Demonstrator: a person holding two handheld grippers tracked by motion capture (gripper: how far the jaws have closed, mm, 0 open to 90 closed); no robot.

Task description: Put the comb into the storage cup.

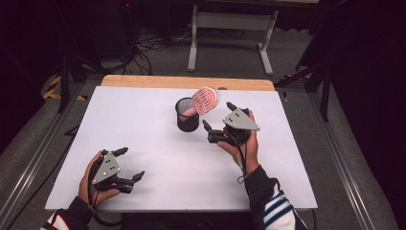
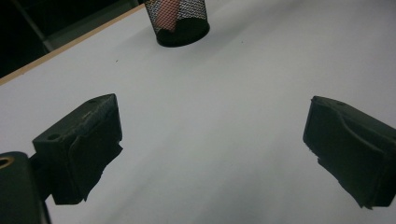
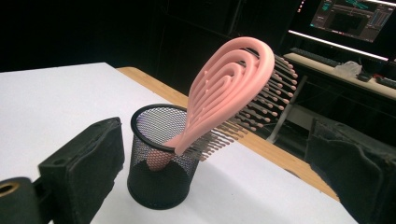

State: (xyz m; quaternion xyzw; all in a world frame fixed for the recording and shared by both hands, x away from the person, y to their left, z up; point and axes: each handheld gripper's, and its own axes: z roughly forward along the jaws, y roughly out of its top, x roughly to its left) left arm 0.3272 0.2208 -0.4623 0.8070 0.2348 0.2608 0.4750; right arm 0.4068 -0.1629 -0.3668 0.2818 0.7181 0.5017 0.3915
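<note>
On the white table (image 1: 158, 158), near its far middle, a black mesh cup (image 1: 187, 115) is seen standing upright. A pink hairbrush (image 1: 206, 100) is stood in the cup with its handle down inside. Its round head sticks out over the rim and is tilted toward the right side of the table. The brush is not held by anything; it is only leaned on the rim of the cup.

Just to the right of the cup, the right gripper (image 1: 218, 117) is held up by a hand (image 1: 244, 143). Its two black jaws are spread wide apart, and nothing is held between them. The brush is near the jaws but is not touched by them. From the right gripper view, the cup (image 3: 161, 154) and the brush (image 3: 229, 88) are seen between the two jaws, a little way ahead. The short bristles of the brush are pointed away to the right. A wooden edge of the table is seen behind the cup.

At the near left of the table, the left gripper (image 1: 130, 164) is held low by the other hand (image 1: 93, 184), well apart from the cup. Its jaws are spread wide too, and nothing is held in them. From the left gripper view, bare white table is seen between the jaws, and the cup (image 2: 180, 23) is seen far off at the top, with pink showing through the mesh.
</note>
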